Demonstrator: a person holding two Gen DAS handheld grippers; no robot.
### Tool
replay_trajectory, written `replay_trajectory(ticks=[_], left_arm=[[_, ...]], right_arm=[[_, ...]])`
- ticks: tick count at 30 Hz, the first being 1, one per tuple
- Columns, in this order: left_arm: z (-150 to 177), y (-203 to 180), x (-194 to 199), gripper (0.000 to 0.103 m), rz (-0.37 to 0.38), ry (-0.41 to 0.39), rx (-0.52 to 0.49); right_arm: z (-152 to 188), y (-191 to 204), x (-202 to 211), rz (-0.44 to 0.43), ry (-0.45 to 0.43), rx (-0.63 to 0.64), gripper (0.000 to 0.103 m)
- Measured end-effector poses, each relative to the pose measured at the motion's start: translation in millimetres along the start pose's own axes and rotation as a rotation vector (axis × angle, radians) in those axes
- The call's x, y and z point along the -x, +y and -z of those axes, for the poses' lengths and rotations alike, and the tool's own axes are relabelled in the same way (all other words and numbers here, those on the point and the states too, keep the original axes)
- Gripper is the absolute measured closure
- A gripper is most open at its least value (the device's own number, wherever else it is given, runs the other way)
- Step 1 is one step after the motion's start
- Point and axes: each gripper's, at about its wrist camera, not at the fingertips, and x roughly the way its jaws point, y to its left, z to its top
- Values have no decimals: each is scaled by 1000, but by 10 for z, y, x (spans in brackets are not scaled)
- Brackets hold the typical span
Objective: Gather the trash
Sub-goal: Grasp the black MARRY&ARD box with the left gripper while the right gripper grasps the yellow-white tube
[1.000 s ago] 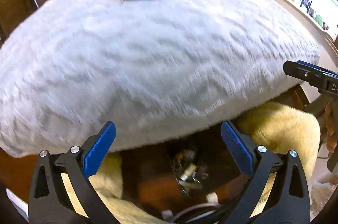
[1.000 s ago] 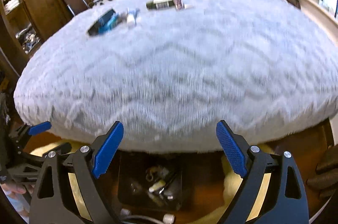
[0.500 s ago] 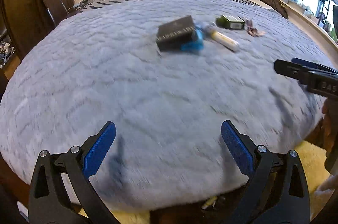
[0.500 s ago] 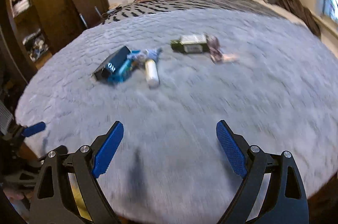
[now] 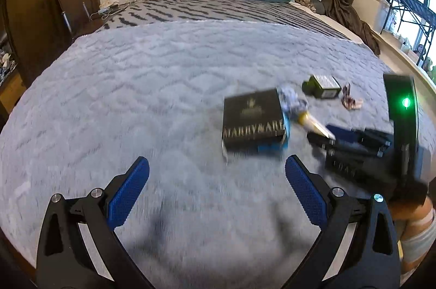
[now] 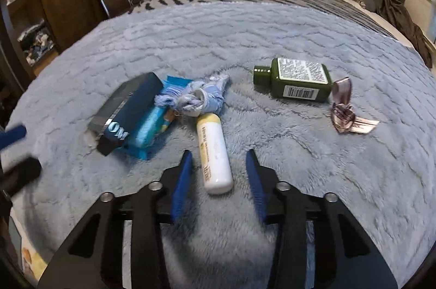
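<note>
Daylight admitted through a window [image 5: 408, 16] at upper right of the left wrist view, glare blown out there, soft shadows cast on the blanket [image 5: 136, 98] at lower centre, motion blur seen throughout, edges bent by fisheye distortion, corners vignetted black

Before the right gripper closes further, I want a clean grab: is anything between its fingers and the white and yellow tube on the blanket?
Nothing visible. The white and yellow plastic tube lies between the right gripper's closing fingers, pads not touching yet. The crumpled blue cloth touches only its far end.
</note>
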Motion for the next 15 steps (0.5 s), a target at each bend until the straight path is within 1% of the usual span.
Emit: replay_trajectory(ticks=[3,5,9,13,15], left_arm=[[-132,-37,-145,8,11,9,-2],[-207,-80,-296,8,19,26,-3],[-278,-118,-542,8,30,55,-1],[-326,-127,-704,8,58,70,17],[-347,-128,-760,8,86,75,33]], right_arm=[[-5,-19,-18,-12,0,0,77],[25,-34,-4,-19,-4,-1,81],[119,-50,66,-21,-11,14,82],[223,-129,170,-41,-14,7,82],[270,-154,214,-47,-17,4,82]])
